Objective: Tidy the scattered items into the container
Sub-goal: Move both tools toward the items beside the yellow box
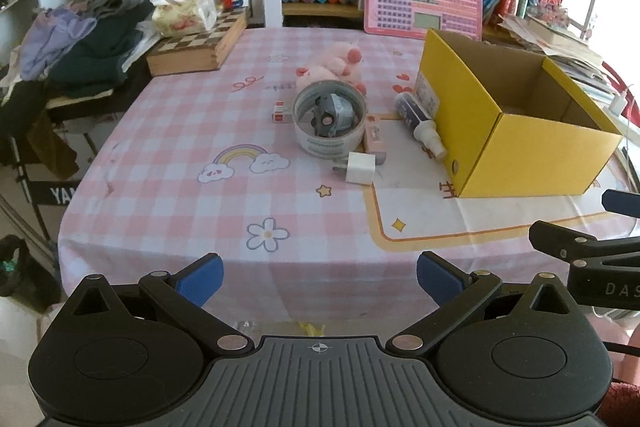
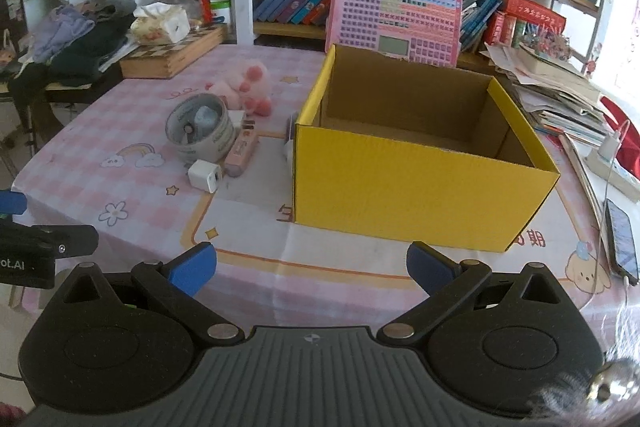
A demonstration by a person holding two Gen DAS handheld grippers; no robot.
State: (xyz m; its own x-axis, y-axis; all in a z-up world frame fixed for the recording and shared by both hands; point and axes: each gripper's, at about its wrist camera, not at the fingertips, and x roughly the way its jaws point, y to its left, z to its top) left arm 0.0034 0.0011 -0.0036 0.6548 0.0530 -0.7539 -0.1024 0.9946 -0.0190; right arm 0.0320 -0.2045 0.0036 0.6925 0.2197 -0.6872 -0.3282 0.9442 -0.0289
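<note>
An open yellow cardboard box [image 1: 516, 147] [image 2: 400, 183] stands on the pink checked tablecloth, and nothing shows inside it. Left of it lie a tape roll [image 1: 329, 119] [image 2: 202, 133] with a small grey toy inside, a white charger plug [image 1: 360, 167] [image 2: 205, 175], a pink eraser-like block [image 1: 375, 139] [image 2: 241, 151], a small red-and-white box [image 1: 281, 111], a pink plush toy [image 1: 338, 65] [image 2: 250, 87] and a white spray bottle [image 1: 420, 121] against the box's left wall. My left gripper [image 1: 319, 279] and right gripper [image 2: 311, 265] are open with nothing between the fingers, near the table's front edge.
A chessboard box [image 1: 196, 47] with a tissue pack sits at the back left beside a clothes pile [image 1: 80, 43]. A pink keyboard toy [image 1: 424, 1] leans on the bookshelf behind. Paper stacks [image 2: 560, 95], a power strip and a phone [image 2: 622, 243] lie to the right.
</note>
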